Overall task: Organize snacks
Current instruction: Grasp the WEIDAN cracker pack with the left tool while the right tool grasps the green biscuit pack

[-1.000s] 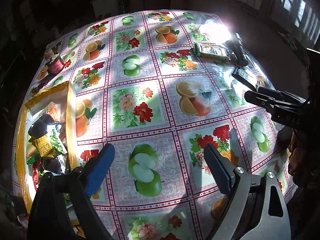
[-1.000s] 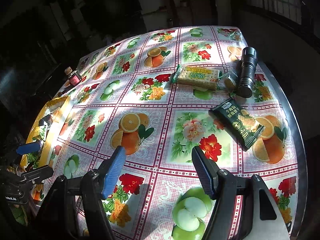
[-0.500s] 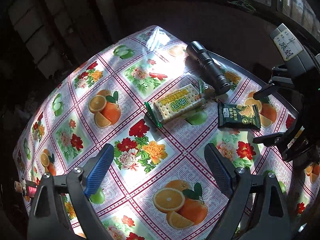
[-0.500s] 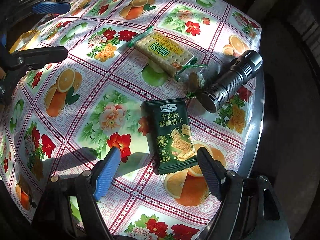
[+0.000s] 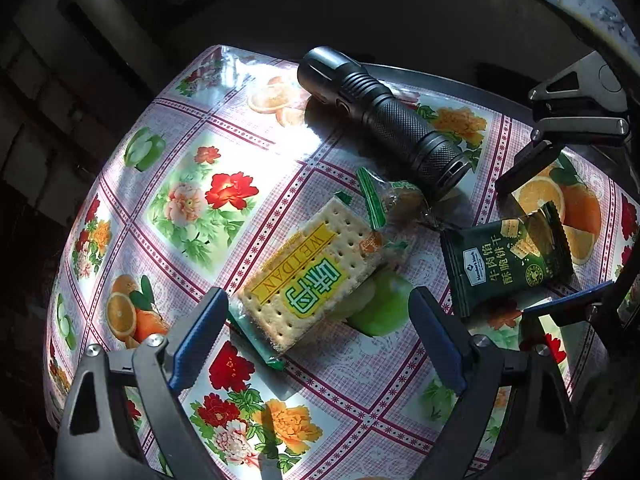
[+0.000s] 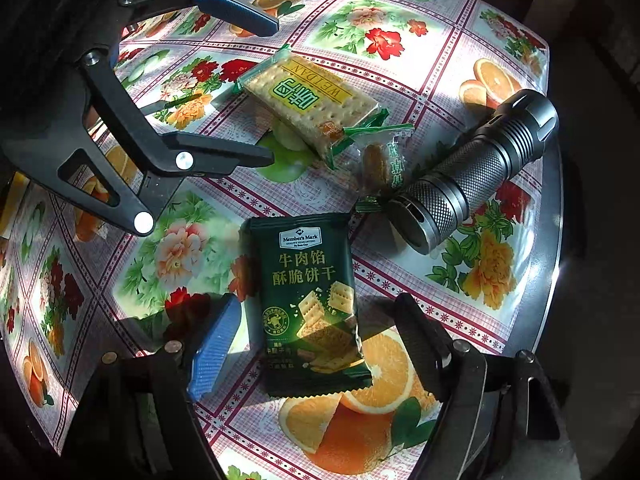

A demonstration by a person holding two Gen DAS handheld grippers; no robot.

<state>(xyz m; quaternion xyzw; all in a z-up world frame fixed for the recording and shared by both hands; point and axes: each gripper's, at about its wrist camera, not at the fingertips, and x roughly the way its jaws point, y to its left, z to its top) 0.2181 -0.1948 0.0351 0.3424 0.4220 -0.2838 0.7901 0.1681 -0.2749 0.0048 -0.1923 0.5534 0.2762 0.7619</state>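
My left tongs gape around the crinkly cracker pack; right tongs gape around the glossy green packet, beside the knurled flashlight.

The black left gripper with blue pads spreads wide at lower frame; the matching right gripper likewise stands parted, both angled downward.

Flashlight crowds small wrapped snack; bare tablecloth elsewhere.
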